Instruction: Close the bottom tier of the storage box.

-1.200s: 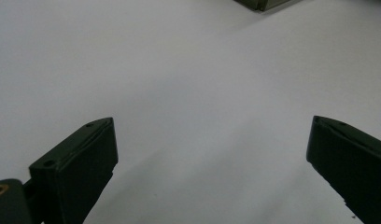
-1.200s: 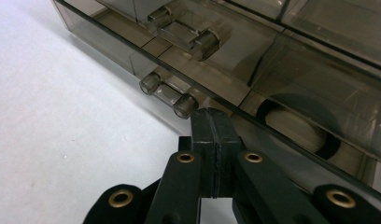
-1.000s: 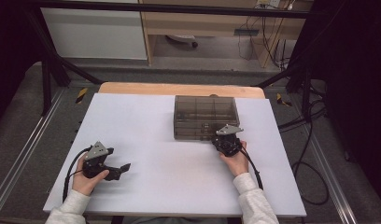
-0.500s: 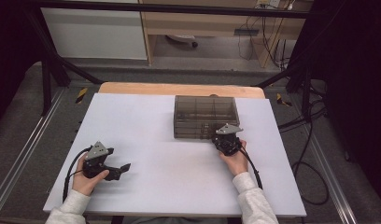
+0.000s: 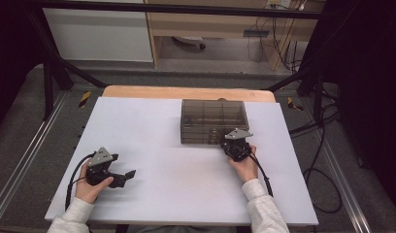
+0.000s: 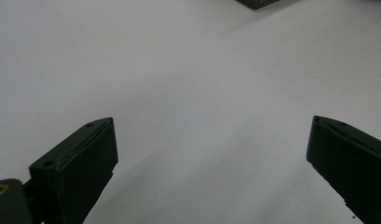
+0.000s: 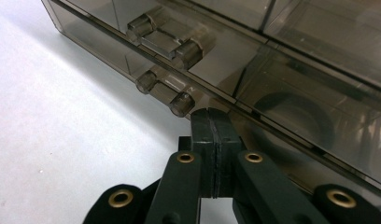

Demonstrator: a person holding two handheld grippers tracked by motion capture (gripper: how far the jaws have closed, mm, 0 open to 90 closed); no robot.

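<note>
Pressing clenched, empty right gripper (image 7: 212,122) against closed smoky box (image 5: 214,121) near tabletop's far edge; opening not begun, left gripper (image 5: 122,177) released.

The high view is looking forward and down from above the person's side, taking in the whole white counter (image 5: 186,160) from well off. The left gripper view is riding on the left claw (image 5: 129,174), looking low along its two spread jaws across bare counter, with a corner of the smoky plastic box (image 6: 256,3) showing far ahead of that claw. The right gripper view is sitting very near, looking along the right claw (image 7: 211,122) straight at the box's front wall. All three views are sharing the box (image 5: 214,121) and the counter.
</note>
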